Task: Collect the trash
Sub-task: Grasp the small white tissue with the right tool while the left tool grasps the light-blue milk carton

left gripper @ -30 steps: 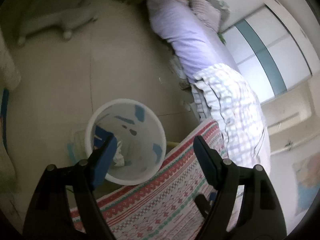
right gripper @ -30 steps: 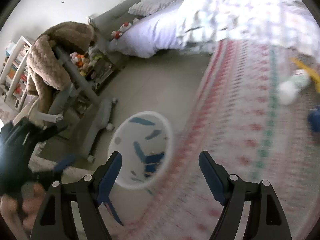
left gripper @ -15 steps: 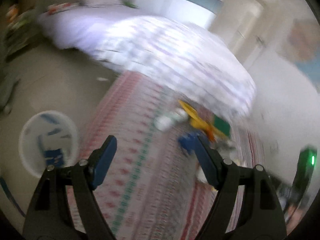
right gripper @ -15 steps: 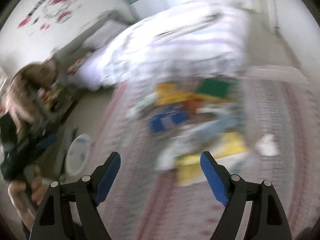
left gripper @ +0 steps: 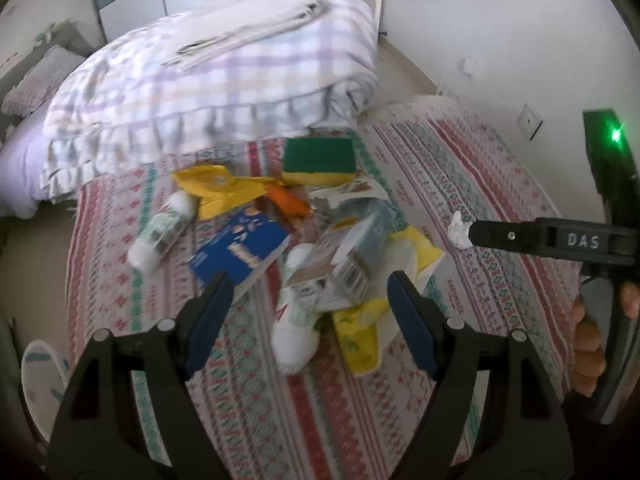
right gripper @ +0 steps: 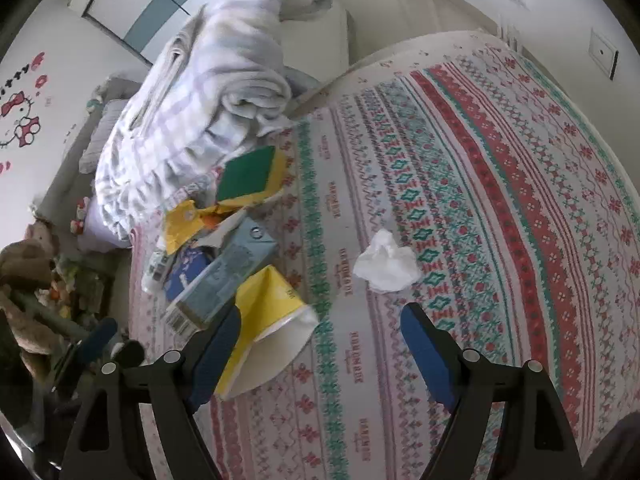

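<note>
- Bedroom; patterned mat (left gripper: 460, 168) on the floor against a bed with a checked quilt (left gripper: 224, 80); white wall behind
- Trash lay in a heap mid-mat: sponge (left gripper: 318, 158), yellow wrappers, blue box (left gripper: 240, 254), white bottle (left gripper: 162, 232), grey carton (left gripper: 340, 260), yellow cup (right gripper: 272, 328)
- One crumpled tissue (right gripper: 386, 262) lay apart from the heap, on bare mat
- Bin (left gripper: 38, 368) sat off the mat's edge, low left in the left view, only partly visible
- Left gripper (left gripper: 308, 320) released, jaws wide, nothing between them, above the carton end of the heap
- Right gripper (right gripper: 320, 340) released too, nothing held; tissue just ahead of its jaws, cup by its left finger
- Judgement: step in hand was picking a first piece
- To do it well: right side takes the isolated tissue, centring it between the pads and closing fully since it is soft and thin; avoid pinching mat fabric
- Left side better starts with a rigid top item (carton) than with a buried wrapper, so the heap is not scattered
</note>
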`<state>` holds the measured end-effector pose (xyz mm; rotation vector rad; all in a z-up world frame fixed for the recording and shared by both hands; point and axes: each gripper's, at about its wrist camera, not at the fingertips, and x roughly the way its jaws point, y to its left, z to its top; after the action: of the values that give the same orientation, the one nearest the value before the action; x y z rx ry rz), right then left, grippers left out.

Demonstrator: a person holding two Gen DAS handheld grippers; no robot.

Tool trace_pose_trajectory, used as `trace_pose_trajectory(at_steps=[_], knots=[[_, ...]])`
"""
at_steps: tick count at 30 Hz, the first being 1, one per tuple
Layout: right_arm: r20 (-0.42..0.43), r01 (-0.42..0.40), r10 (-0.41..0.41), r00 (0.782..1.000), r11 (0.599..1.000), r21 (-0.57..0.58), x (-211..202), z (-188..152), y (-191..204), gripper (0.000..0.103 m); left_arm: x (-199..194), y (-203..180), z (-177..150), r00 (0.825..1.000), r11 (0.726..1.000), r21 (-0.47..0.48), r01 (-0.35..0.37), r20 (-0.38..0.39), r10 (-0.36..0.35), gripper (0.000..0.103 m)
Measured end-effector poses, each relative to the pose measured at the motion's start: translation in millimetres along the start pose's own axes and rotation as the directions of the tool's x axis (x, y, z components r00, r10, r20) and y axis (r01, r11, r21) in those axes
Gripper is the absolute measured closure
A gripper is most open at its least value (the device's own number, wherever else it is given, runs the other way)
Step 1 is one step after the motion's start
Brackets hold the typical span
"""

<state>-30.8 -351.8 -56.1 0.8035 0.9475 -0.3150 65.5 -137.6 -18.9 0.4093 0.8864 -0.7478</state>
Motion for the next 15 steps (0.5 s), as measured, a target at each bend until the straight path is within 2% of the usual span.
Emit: trace_pose_trajectory(at_steps=[6, 10, 15], knots=[[0.021, 0.079, -0.079, 0.997, 0.997, 0.013, 4.7, 10.5, -9.9, 0.02, 33.2, -4.3, 11.4, 0.998, 1.0, 0.009, -0.017, -0.052, 0.018, 0.024], [0.012, 0.095, -0.095, 0.995, 0.995, 0.005, 10.4, 12.9, -10.2, 0.02, 46.1, 3.2, 12.9, 0.993, 0.996, -0.051, 0.07, -0.095, -0.075, 0.025], [0.019, 0.203, -0.202, 0.979, 0.976, -0.082, 24.4, 20.4, -3.5, 0.02, 57.4, -12.2, 6.3, 0.988, 0.996, 0.057, 0.072, -0.138, -0.063, 0.025]])
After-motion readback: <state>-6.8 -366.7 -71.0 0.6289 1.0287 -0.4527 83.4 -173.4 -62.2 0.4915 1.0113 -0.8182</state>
